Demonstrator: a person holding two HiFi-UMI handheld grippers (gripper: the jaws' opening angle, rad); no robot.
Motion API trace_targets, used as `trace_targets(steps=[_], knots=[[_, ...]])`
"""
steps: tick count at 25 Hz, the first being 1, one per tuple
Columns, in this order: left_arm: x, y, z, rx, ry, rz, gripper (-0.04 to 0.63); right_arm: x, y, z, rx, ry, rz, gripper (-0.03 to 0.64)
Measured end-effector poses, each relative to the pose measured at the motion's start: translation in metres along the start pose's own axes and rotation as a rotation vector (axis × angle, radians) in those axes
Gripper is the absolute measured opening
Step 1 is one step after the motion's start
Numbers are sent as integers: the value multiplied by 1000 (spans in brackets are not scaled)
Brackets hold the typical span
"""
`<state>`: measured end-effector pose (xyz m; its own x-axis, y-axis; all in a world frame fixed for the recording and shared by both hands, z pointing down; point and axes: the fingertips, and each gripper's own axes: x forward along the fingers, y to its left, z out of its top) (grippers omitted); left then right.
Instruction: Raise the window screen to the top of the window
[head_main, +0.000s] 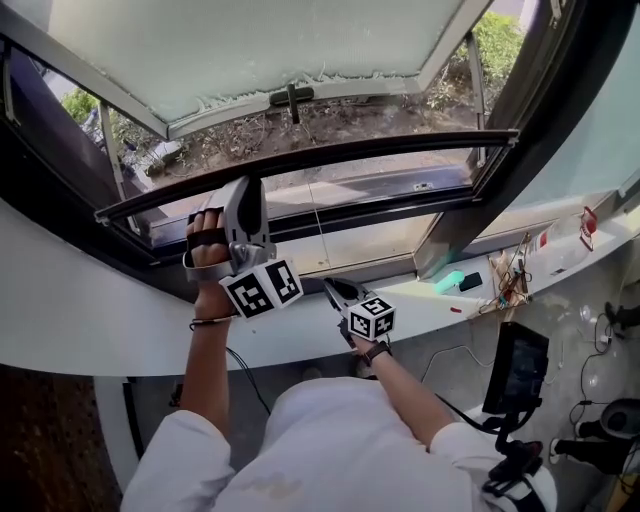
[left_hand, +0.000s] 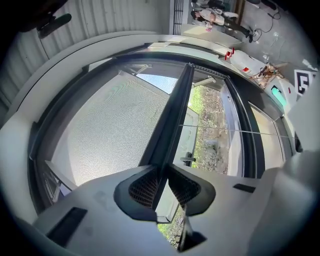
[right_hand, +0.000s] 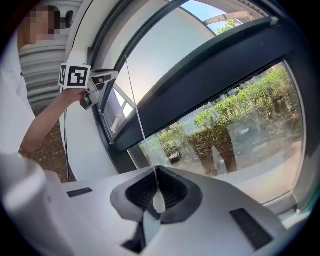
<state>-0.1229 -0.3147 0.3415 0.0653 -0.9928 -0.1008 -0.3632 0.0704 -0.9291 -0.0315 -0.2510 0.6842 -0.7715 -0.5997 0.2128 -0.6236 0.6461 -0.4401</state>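
Your left hand (head_main: 205, 250), wrist upright: left tongs (left_hand: 162, 189) narrow, clamped on the dark bottom bar (left_hand: 172, 117) of the grey mesh window screen (left_hand: 112, 132), which sits partway up the dark-framed opening. Right tongs (right_hand: 156, 189), tipped slightly down: pinched closed on a thin white cord (right_hand: 134, 95) running up to that bar. To your right: teal block (head_main: 450, 281) and tangled wires (head_main: 508, 282) on the white sill (head_main: 430, 312); black tablet (head_main: 515, 368) below.

The screen bar (head_main: 310, 162) is black, its mesh (left_hand: 110, 125) pale grey, the marker cubes (head_main: 262, 288) black-and-white squares.
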Motion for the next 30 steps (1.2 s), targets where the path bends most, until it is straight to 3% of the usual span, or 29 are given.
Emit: trace_targets(steps=[16,23,30], knots=[[4,32,14,-20,-8,56,64,-2,3,36,-11,-70,3,0],[4,43,19,-46,-10,89,64,0,16,45,-12,-104,72,0],[4,57,25,-48,-21,124,64,-6,19,61,-6,-155,80,0]])
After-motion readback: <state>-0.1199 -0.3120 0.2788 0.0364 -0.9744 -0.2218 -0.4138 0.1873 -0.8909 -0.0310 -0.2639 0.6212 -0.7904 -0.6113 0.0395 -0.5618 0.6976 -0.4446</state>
